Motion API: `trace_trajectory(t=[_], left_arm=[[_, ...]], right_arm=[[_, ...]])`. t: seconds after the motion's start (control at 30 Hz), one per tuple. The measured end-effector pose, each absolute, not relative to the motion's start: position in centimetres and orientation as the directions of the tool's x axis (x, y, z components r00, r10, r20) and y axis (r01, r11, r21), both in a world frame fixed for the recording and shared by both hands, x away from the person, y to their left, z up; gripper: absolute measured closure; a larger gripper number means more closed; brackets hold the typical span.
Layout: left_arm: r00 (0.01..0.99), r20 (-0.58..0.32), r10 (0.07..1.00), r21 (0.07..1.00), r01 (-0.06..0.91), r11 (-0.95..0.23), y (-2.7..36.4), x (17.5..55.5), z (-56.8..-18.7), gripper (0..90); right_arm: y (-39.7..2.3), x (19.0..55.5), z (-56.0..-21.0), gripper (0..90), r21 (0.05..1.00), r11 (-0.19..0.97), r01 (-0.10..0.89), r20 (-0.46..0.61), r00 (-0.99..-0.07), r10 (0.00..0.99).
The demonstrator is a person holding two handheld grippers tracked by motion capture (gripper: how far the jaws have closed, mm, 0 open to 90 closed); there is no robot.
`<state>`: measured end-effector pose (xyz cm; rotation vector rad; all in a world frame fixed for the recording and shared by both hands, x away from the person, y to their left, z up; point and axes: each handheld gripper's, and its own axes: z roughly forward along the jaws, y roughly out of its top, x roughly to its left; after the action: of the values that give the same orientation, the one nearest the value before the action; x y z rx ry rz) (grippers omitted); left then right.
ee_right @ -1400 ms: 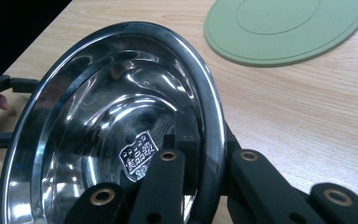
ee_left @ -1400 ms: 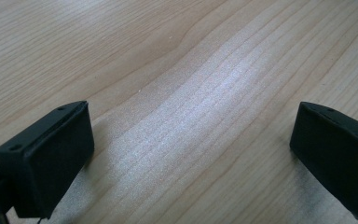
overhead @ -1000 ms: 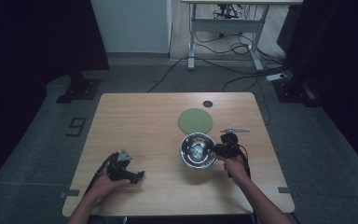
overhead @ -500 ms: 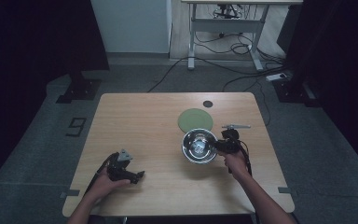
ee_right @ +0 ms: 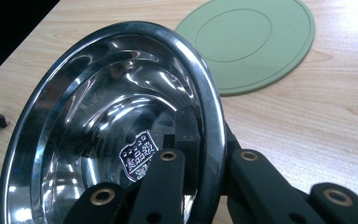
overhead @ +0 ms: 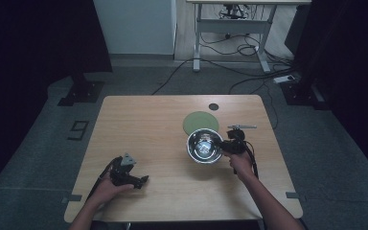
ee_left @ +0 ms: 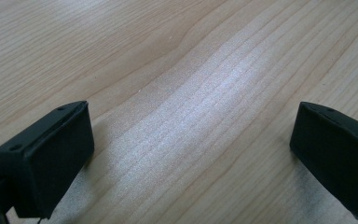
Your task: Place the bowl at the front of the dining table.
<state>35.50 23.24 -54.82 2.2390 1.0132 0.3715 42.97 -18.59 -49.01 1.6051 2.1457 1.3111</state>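
Since the earlier frame, the steel bowl [overhead: 204, 146] has been tipped slightly and carried a little closer to the green mat [overhead: 201, 122], while the left gripper [overhead: 141, 180] has been kept where it was.

From the high view, the bowl is seen just in front of the green mat, its far edge close to or over the mat's near edge, gripped at its right rim by the right gripper [overhead: 223, 146]. A small metal tool [overhead: 242, 127] lies to the right of the mat, and a dark round disc [overhead: 213, 106] sits beyond it. The left gripper is rested on the worktop [overhead: 143, 124] well to the left of the bowl.

In the left gripper view, the jaws are spread wide over bare wood, with nothing between them.

In the right gripper view, the jaws are pinched on the rim of the steel bowl [ee_right: 121, 121], one inside and one outside, and the bowl is tilted on edge. The green mat [ee_right: 251, 42] lies flat beyond the bowl.
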Motion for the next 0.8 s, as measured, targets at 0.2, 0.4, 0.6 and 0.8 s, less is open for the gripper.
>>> trace_trajectory(t=[0.2,0.4,0.6,0.8], left_arm=[[0.662,-0.007,0.749,0.659,0.567,-0.495,23.2,35.5,-54.8,0.0],[0.662,-0.007,0.749,0.659,0.567,-0.495,23.2,35.5,-54.8,0.0],[0.662,-0.008,0.750,0.659,0.567,-0.494,23.2,35.5,-54.8,0.0],[0.662,-0.008,0.749,0.659,0.567,-0.495,23.2,35.5,-54.8,0.0]], right_arm=[[-18.6,43.5,-48.8,86.5,0.714,0.035,0.699,0.356,-0.406,0.842],[-18.4,44.2,-48.4,86.5,0.716,0.030,0.698,0.353,-0.399,0.846],[-18.3,44.5,-48.4,86.5,0.717,0.026,0.697,0.355,-0.396,0.847],[-18.2,44.9,-48.4,86.5,0.713,0.024,0.701,0.358,-0.392,0.848]])
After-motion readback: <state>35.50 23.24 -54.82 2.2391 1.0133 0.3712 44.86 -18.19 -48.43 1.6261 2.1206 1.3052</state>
